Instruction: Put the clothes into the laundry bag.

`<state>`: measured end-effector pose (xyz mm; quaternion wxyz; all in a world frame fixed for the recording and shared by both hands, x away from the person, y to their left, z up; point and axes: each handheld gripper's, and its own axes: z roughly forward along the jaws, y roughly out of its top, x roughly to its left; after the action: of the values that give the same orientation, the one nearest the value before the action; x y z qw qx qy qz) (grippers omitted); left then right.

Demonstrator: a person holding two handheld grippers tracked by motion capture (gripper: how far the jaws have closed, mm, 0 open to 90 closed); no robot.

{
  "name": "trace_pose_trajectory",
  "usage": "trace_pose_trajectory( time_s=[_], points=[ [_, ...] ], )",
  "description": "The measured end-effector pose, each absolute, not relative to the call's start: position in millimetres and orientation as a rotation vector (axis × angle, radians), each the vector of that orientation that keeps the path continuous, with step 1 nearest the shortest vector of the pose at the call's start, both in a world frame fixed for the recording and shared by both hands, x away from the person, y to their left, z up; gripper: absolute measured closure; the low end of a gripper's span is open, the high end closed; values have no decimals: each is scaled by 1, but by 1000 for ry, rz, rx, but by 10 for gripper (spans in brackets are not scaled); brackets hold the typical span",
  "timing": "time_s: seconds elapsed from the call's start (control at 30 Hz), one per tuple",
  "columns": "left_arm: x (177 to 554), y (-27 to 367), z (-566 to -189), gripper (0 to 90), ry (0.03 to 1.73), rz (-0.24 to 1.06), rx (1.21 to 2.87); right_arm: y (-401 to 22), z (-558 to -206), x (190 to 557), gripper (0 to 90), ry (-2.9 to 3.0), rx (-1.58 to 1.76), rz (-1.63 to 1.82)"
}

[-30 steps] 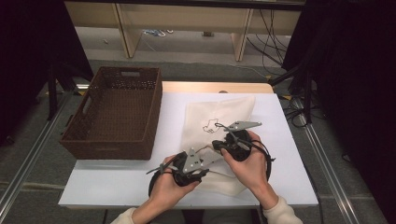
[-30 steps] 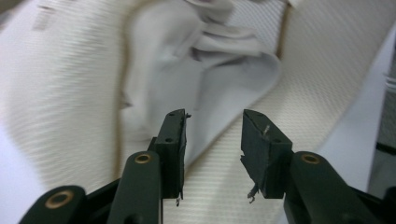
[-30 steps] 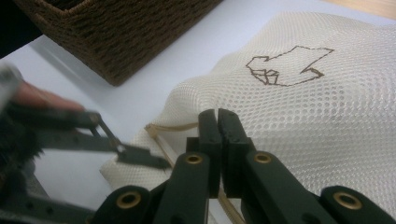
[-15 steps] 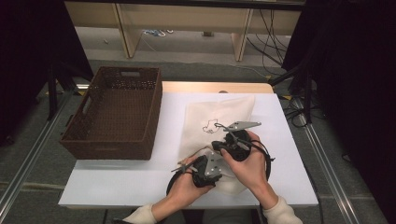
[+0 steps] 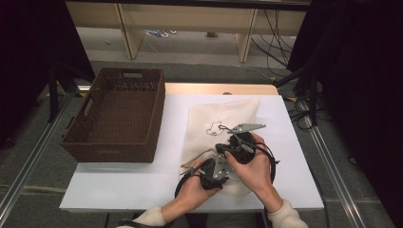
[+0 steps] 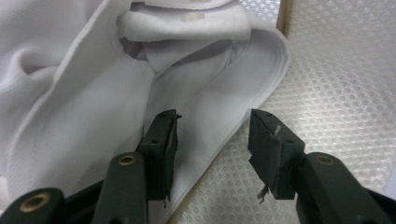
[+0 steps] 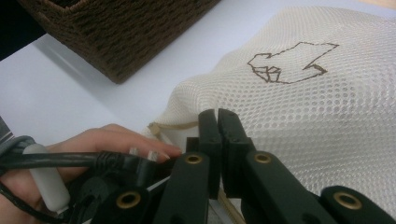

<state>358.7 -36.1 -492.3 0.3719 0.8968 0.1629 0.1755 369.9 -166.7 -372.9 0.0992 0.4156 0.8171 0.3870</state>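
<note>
Two tongs work at the near end of a cream mesh bag (image 5: 223, 124) on the white worktop (image 5: 123, 183). High view: the bag's long axis runs near to far; both hands crowd its near end, the left tongs (image 5: 194, 169) lower and nearer, the right tongs (image 5: 219, 148) just beyond. A brown wicker basket (image 5: 116, 118) sits well apart at left.

Left gripper view: the left tongs (image 6: 212, 133) stand half spread, having just been opening. A folded white shirt (image 6: 93, 84), smooth woven cotton with stitched hems, lies ahead and left; its hem runs between the jaws, left pad on the cloth, right pad clear over honeycomb mesh.

Right gripper view: the right tongs (image 7: 218, 122) are clenched on the bag's tan-edged rim, likely holding the mouth open. An outline drawing marks the mesh.
</note>
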Motion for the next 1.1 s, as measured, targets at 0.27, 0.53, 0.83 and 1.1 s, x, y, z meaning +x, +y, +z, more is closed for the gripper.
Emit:
trace_pose_trajectory(
  time_s=[0.27,0.53,0.83,1.1],
  points=[
    [363,-33,-495,639,467,398,2264,-167,-374,370,900,2417,1238,1141],
    [366,-32,-494,779,495,383,2262,-166,-375,371,900,2391,1245,1162],
    [367,-31,-493,859,532,397,2238,-168,-373,370,900,2409,1259,1137],
    [367,-28,-492,869,597,442,2179,-170,-372,371,900,2389,1252,1142]
  ],
)
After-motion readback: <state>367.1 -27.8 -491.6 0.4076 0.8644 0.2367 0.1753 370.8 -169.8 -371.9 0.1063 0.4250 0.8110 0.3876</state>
